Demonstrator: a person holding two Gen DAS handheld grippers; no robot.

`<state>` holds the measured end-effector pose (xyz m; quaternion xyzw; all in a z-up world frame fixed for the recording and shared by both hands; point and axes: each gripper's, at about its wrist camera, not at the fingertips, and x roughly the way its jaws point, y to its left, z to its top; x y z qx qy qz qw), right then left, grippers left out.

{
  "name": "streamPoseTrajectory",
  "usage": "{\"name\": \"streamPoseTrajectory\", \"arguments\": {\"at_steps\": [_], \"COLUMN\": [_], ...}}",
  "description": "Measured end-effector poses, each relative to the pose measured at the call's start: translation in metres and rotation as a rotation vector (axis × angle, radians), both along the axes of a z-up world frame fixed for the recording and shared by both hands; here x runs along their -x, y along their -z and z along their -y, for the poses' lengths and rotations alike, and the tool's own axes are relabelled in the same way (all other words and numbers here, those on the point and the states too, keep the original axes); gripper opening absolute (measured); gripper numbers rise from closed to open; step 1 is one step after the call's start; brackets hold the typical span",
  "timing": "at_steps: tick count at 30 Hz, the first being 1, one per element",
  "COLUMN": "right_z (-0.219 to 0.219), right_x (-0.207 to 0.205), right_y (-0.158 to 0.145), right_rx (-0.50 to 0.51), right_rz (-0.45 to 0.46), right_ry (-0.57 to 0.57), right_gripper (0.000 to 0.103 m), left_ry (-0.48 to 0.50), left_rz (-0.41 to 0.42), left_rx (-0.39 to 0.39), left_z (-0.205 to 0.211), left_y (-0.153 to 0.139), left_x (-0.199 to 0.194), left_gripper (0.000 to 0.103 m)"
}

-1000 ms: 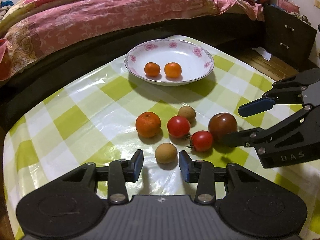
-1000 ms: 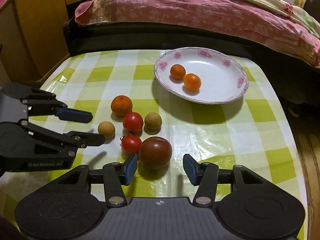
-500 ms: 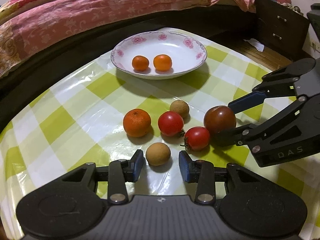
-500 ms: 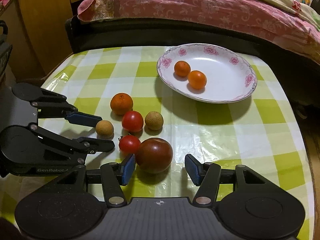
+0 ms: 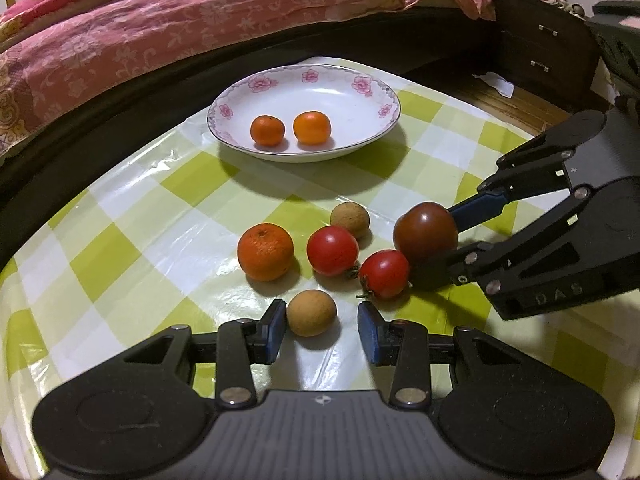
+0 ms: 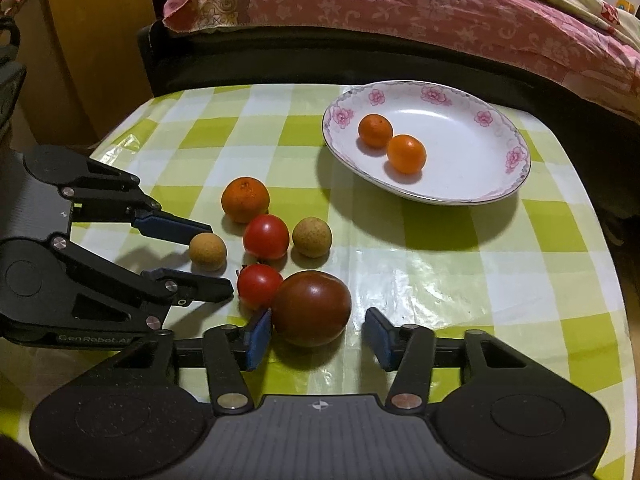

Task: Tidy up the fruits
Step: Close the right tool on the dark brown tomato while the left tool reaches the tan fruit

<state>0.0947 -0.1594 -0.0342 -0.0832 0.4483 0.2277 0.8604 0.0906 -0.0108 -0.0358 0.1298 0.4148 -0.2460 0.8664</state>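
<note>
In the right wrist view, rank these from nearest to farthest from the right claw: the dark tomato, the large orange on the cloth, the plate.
1. Dark tomato: between the fingers of the right claw, against the left pad, a gap at the right one.
2. Large orange: farther back on the left, behind the red tomatoes.
3. Plate: farthest, back right, holding two small oranges.

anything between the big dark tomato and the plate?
No. In the right wrist view, only bare checked tablecloth separates the dark tomato from the plate.

Bare bench [image 6: 460, 264] lies open between the fruit cluster and the plate [image 6: 516, 184]; 2 small tomatoes [image 6: 259, 285] and 2 longans [image 6: 311, 237] crowd the dark tomato's [image 6: 312, 307] left.
</note>
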Motion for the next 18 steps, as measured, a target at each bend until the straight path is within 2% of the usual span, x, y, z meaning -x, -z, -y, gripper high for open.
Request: {"name": "streamPoseTrajectory", "arguments": {"at_steps": [1, 18], "right_z": [0.0003, 0.0005], "right_x": [-0.0006, -0.0059], "right_y": [-0.0002, -0.0002], "right_rx": [-0.009, -0.039], "right_rz": [-0.005, -0.023], "right_ry": [-0.001, 0.023], "right_gripper": [0.035, 0.035], "left_ry": [0.000, 0.003], "left_rz": [-0.002, -0.021], "left_rx": [0.001, 0.010], "left_z": [-0.0002, -0.0026], "left_y": [0.0000, -0.0011], "left_x": [-0.0003, -0.0044], "left_gripper": [0.046, 0.042]}}
